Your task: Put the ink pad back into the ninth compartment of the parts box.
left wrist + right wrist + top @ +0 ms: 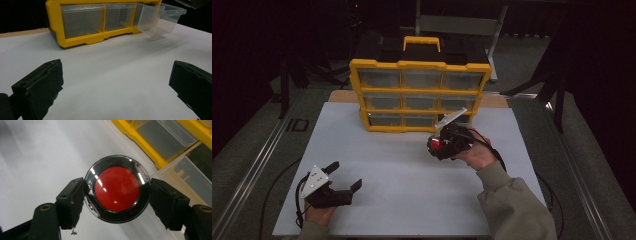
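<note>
The right gripper clamps a round disc with a red centre and a shiny black rim, one black jaw pressing on each side of the rim, so the disc sits squarely between them and clear of the table. In the high view this gripper hangs above the white table top, just in front of the lower right corner of the yellow drawer cabinet, with the red disc facing left. The cabinet's bottom-right clear drawer is pulled out toward the gripper, while the other clear drawers sit flush in the frame. The left gripper rests near the table's front left corner, well apart from the cabinet, its jaws spread wide with only bare table between them.
</note>
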